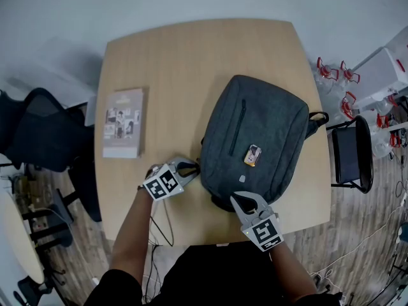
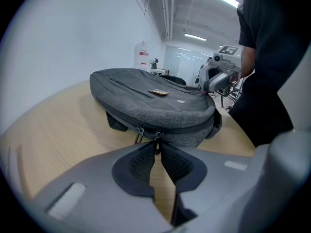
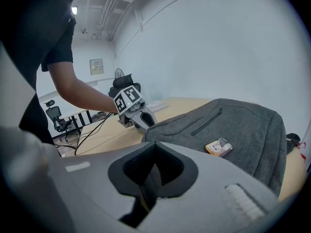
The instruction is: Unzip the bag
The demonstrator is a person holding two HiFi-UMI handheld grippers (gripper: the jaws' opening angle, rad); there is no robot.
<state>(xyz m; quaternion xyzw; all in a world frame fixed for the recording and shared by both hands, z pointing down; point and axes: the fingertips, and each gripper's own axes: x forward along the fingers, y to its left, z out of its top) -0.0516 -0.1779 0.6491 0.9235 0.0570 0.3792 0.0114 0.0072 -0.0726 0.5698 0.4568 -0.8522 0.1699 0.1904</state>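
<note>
On the table's near half: a gray backpack (image 1: 268, 132) lies flat on the wooden table (image 1: 178, 50), with a small orange tag (image 1: 253, 155) on top.
Zipper: it looks closed, and two pulls hang side by side at the backpack's near-left edge.
Left gripper (image 1: 194, 166): the jaw tips are pinched on one zipper pull (image 2: 156, 140), with the other pull (image 2: 139, 134) just beside it.
Right gripper (image 1: 237, 198): the jaws are clamped tight on gray fabric at the backpack's near edge.
Book (image 1: 123, 123): it lies flat at the left, well apart from the backpack.
</note>
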